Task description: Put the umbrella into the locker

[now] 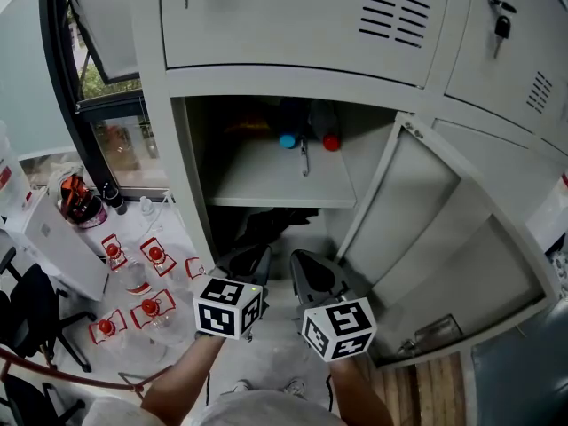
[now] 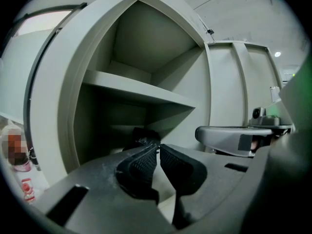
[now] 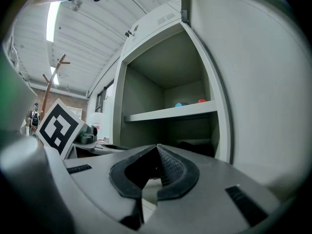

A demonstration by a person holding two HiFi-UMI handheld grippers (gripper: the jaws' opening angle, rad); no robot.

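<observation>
Watching for: we judge loose cloth could catch in the door (image 1: 404, 207) if any hangs over the locker's (image 1: 188, 167) front edge; a claw tip could also drag it back out.
Umbrella (image 1: 277, 224): dark, crumpled, soft-looking; lying in the lower compartment, under the shelf (image 1: 266, 180), toward the back.
Left claw (image 2: 157, 149): pinched together, tips just before the umbrella; we see nothing between them.
Right claw (image 3: 157, 149): closed tight, empty.
</observation>
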